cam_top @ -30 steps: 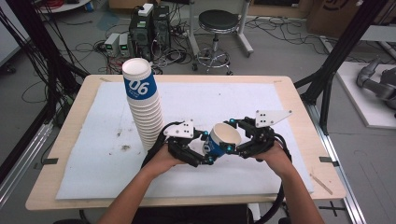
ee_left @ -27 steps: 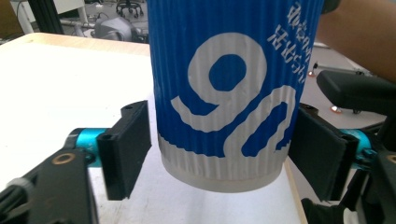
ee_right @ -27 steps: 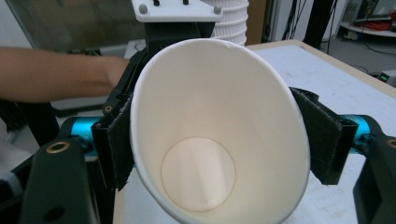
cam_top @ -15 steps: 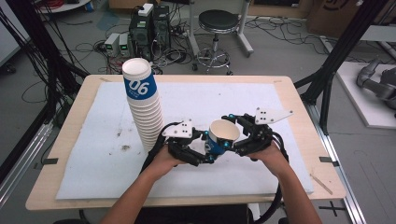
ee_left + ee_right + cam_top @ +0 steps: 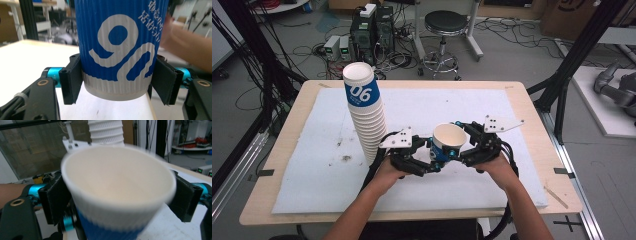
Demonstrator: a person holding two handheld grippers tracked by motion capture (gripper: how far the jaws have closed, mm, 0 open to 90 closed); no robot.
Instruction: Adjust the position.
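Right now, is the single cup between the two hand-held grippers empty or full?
Empty. The cup shows a bare pale inside down from its rim, with nothing in it; its bottom is blurred.

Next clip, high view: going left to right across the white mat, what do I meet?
Tall stack of paper cups → left tongs → single blue-and-white cup held between the two tools → right tongs.
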